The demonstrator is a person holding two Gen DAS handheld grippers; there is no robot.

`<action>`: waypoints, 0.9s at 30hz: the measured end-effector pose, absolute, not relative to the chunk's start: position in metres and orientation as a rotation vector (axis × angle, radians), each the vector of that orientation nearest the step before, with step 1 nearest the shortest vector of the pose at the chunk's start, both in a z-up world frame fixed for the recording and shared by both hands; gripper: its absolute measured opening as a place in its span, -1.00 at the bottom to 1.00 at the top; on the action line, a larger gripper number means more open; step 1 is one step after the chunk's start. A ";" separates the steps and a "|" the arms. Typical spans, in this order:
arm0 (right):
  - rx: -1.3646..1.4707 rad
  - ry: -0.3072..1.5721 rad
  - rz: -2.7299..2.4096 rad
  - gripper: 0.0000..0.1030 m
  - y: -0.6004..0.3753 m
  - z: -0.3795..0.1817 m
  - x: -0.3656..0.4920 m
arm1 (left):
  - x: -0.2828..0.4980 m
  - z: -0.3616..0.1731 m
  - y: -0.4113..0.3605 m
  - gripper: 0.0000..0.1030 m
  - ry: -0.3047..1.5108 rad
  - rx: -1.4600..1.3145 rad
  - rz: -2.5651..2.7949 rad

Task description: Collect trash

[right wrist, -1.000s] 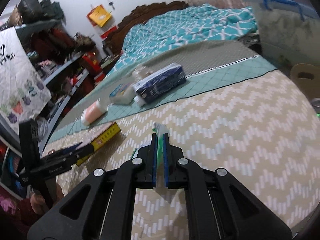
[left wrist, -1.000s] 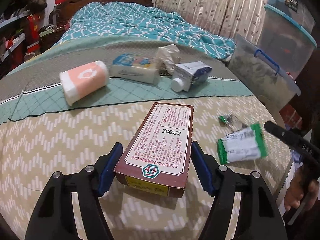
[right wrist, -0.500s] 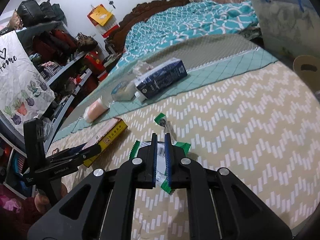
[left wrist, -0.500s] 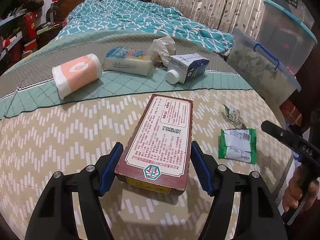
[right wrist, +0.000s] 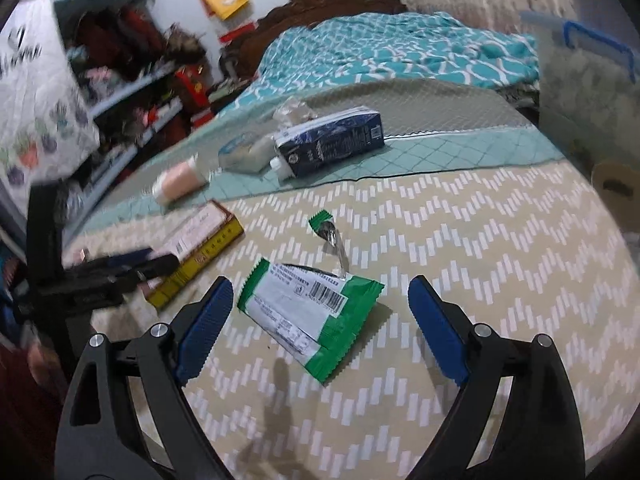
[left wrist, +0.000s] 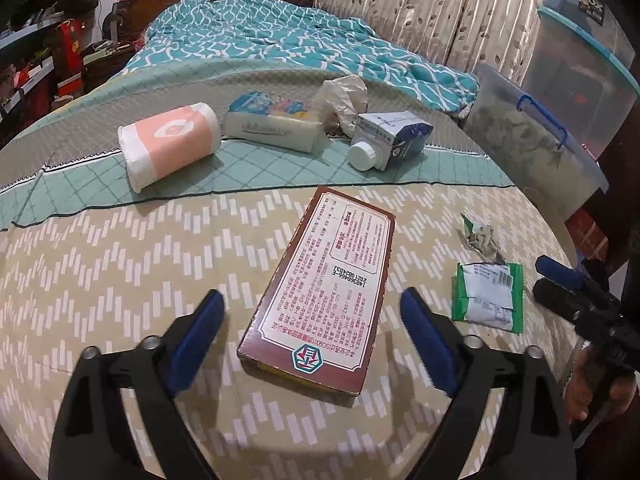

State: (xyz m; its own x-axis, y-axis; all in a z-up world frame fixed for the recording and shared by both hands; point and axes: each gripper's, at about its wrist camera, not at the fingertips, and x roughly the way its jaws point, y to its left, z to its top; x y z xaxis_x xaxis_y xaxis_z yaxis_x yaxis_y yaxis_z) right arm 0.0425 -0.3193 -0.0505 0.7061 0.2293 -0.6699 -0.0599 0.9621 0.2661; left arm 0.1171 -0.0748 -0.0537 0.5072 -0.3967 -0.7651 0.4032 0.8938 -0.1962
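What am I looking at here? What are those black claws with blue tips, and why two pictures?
No robot here: a person holds a two-finger claw in each hand, each with a camera looking along its fingers. One picture is from the left gripper, the other from the right gripper. Both sets of jaws are opening and grip nothing. A printed box lies between the left fingers, a green wrapper between the right ones, neither touched. Further off on the patterned cover lie a pink roll, a blue carton, a white pack, a crumpled bag and a torn scrap.
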 end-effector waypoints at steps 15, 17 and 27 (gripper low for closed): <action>-0.147 0.925 0.340 0.81 -0.290 -0.076 0.084 | 0.124 -0.061 -0.092 0.79 0.953 0.066 -0.508; -0.130 0.913 0.372 0.46 -0.284 -0.076 0.080 | 0.124 -0.064 -0.096 0.43 0.957 0.089 -0.503; 0.026 0.862 0.310 -0.64 -0.308 -0.063 0.055 | 0.127 -0.059 -0.102 0.15 0.955 0.060 -0.535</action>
State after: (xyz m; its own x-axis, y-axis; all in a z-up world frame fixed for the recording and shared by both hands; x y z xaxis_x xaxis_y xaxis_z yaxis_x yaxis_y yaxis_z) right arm 0.0551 -0.3083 -0.0627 0.6090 0.2790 -0.7425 -0.2583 0.9548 0.1469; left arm 0.1267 -0.1023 -0.0590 0.4587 -0.4086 -0.7891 0.4601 0.8689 -0.1825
